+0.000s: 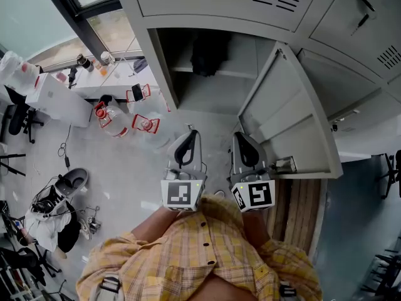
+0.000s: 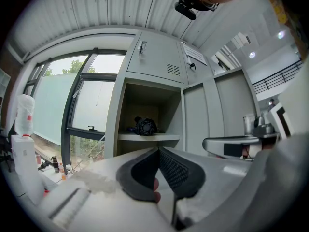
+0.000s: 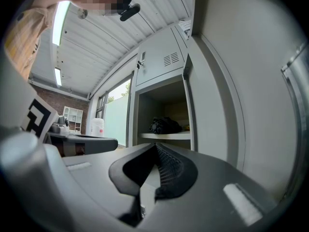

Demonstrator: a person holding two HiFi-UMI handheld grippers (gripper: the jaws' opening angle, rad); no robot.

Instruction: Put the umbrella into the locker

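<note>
A folded black umbrella (image 1: pixel 208 54) lies on the shelf inside the open grey locker (image 1: pixel 207 86). It also shows as a dark bundle, the umbrella (image 2: pixel 144 125) in the left gripper view and the umbrella (image 3: pixel 164 125) in the right gripper view. My left gripper (image 1: pixel 190 135) and right gripper (image 1: pixel 239 138) hang side by side in front of the locker, well back from the shelf, both pointing at it. Both are shut with nothing between the jaws. The locker door (image 1: pixel 288 118) stands swung open to the right.
Large water bottles (image 1: pixel 114 119) with red caps stand on the floor to the left. A white table (image 1: pixel 113 80) with small items sits by the window. Chairs and cables lie at far left. Closed locker doors (image 1: pixel 351 24) fill the right side.
</note>
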